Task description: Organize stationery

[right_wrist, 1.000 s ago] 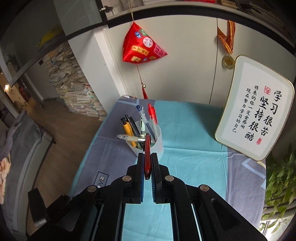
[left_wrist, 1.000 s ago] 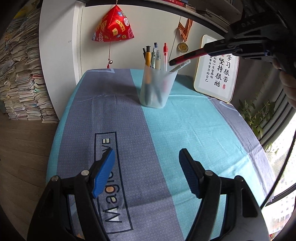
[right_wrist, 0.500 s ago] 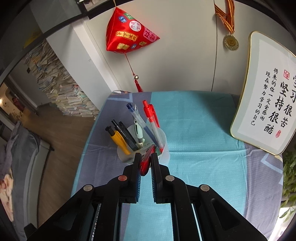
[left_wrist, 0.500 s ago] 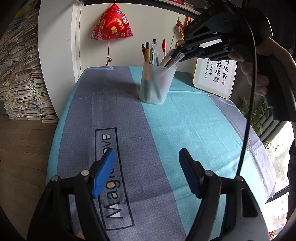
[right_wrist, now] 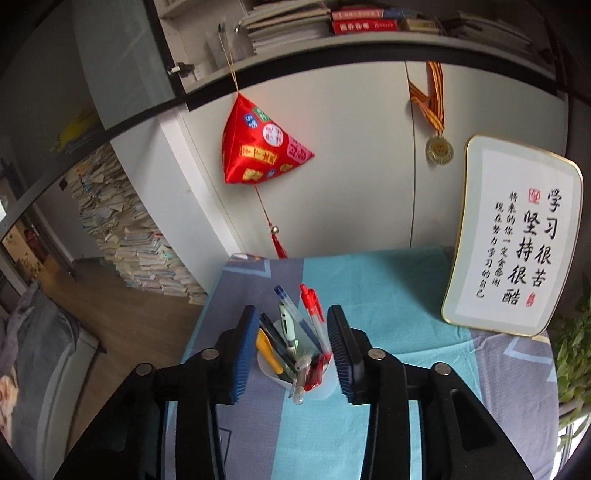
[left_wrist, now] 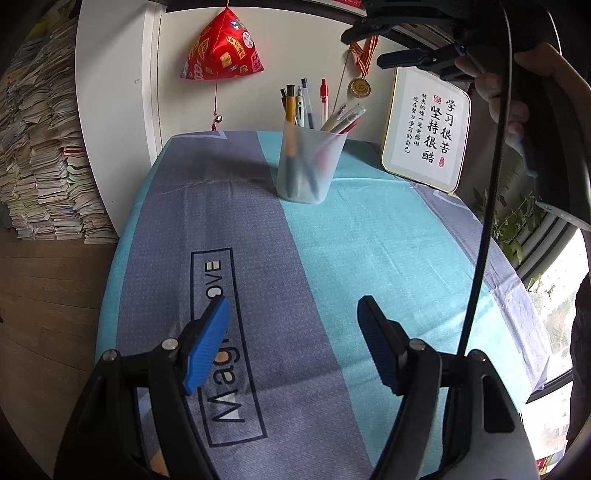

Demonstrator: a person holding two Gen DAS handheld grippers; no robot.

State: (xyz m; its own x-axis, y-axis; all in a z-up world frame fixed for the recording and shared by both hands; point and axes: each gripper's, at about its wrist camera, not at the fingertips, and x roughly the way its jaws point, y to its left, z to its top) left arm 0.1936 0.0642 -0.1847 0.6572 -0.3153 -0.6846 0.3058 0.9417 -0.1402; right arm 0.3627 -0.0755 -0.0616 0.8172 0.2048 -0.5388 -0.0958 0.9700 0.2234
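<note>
Frosted pen cup (left_wrist: pixel 311 162) holds the pens (red pen (right_wrist: pixel 314 376) included); right gripper (right_wrist: pixel 291 354) and left gripper (left_wrist: pixel 293 343) both gape empty.

A white wall (right_wrist: pixel 332 147) rises at the far edge of the desk (left_wrist: pixel 369 277), a bookshelf (right_wrist: pixel 332 26) above it, tall paper stacks (left_wrist: pixel 44 166) standing on the wood floor (left_wrist: pixel 48 314) at left, and daylight entering a window (left_wrist: pixel 565 295) at right.
</note>
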